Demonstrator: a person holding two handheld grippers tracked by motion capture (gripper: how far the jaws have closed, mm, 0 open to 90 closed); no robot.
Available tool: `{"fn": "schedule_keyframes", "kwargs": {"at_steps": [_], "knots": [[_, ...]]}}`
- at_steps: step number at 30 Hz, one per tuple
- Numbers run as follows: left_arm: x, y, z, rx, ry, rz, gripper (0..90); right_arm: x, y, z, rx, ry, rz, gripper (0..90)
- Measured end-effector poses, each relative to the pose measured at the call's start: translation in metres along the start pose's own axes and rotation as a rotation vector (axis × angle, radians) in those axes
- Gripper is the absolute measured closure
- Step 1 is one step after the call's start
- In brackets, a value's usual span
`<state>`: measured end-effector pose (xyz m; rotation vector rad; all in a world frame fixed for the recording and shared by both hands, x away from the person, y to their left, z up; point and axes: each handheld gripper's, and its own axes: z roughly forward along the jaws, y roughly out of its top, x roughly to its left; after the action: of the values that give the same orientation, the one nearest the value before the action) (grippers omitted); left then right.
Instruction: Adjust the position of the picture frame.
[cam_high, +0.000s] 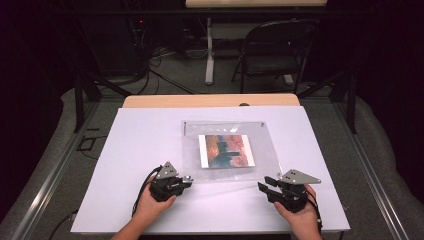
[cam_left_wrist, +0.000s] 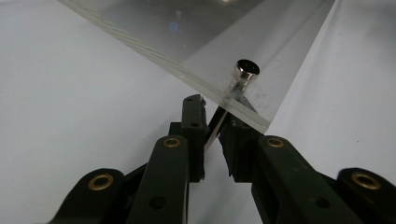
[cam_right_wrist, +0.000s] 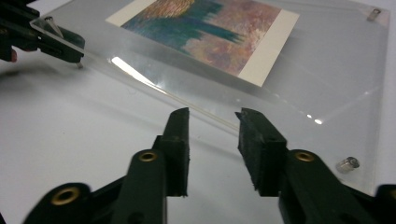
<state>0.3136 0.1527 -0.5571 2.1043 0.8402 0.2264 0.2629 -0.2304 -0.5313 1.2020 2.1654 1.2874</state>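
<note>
A clear acrylic picture frame (cam_high: 262, 145) lies flat on the white board (cam_high: 140, 145), with a reddish and teal picture (cam_high: 226, 150) inside it. My left gripper (cam_high: 188, 179) is at the frame's near left corner. In the left gripper view it (cam_left_wrist: 215, 116) is shut on the shaft of a metal pin (cam_left_wrist: 246, 69) that passes through that corner of the frame (cam_left_wrist: 210, 37). My right gripper (cam_high: 265, 184) stands open beside the near right corner. Its jaws (cam_right_wrist: 212, 116) hold nothing and point at the frame's near edge (cam_right_wrist: 327, 84). Another small pin (cam_right_wrist: 348, 164) sits in the near right corner.
The board covers a wooden table (cam_high: 210, 101) and leaves bare white margin on both sides of the frame. A third pin (cam_right_wrist: 373, 14) shows at a far corner. Beyond the table stand a folding chair (cam_high: 277, 47) and a second table's leg (cam_high: 209, 55).
</note>
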Motion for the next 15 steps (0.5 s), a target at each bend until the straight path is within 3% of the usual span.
{"fn": "schedule_keyframes", "kwargs": {"at_steps": [7, 15], "knots": [[0.0, 0.0, -0.002, 0.004, -0.007, 0.005, 81.1, 0.006, 0.005, 0.013, 0.097, 0.024, -0.014, 89.4], [-0.001, 0.001, -0.003, 0.005, -0.015, 0.0, 81.2, 0.005, 0.007, 0.027, 0.2, 0.071, 0.033, 90.0]]}}
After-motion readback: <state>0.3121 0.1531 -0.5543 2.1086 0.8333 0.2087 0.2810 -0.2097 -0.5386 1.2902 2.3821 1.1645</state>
